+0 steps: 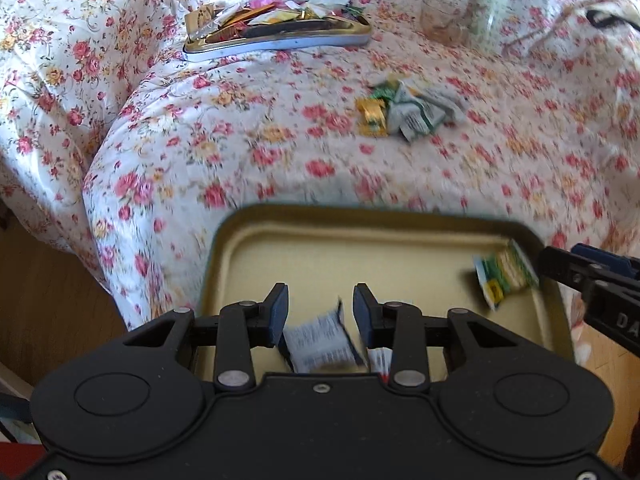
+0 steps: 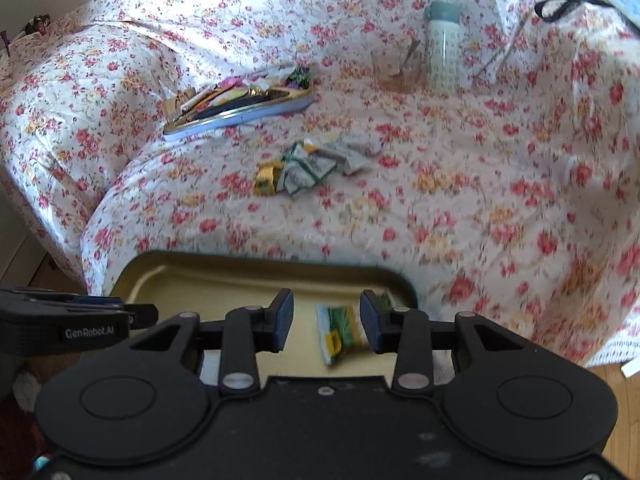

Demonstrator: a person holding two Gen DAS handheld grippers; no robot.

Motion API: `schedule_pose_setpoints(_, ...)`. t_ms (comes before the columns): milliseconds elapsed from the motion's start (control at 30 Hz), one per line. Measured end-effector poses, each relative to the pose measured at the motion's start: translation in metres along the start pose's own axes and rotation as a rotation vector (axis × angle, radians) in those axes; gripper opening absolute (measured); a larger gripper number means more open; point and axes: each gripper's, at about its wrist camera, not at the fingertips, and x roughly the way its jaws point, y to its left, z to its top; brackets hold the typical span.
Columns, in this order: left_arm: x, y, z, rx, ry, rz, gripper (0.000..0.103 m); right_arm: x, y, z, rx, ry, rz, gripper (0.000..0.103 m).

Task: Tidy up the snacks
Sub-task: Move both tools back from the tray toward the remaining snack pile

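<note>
A gold tin tray [image 1: 360, 240] [image 2: 224, 276] sits close below both grippers, off the bed's front edge. My left gripper [image 1: 321, 308] is open above a blurred white and blue packet [image 1: 320, 340] that lies in the tray. My right gripper [image 2: 326, 318] is also open, over a green and yellow packet [image 2: 340, 332] [image 1: 504, 276] near the tray's right end. Neither packet looks pinched. A loose pile of green, white and yellow packets [image 1: 408, 110] [image 2: 308, 170] lies on the floral bedspread. Further back, a silver tin [image 1: 276, 36] [image 2: 240, 108] is heaped with snacks.
The floral bedspread [image 1: 240, 152] fills most of both views. A pale green bottle [image 2: 442, 44] and a drinking glass [image 2: 396, 66] stand at the back right. A black strap [image 2: 560, 6] lies further right. Wooden floor [image 1: 48, 280] shows at the left.
</note>
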Motion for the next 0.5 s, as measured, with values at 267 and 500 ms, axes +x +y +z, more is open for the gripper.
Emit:
schedule_pose_setpoints(267, 0.015, 0.009, 0.050, 0.009, 0.024, 0.043, 0.044, 0.023, -0.017, 0.051, 0.000, 0.007, 0.004, 0.040)
schedule_pose_setpoints(500, 0.035, 0.007, 0.084, 0.048, 0.029, 0.077, 0.044, 0.045, -0.031, 0.085, 0.025, -0.005, 0.008, 0.040)
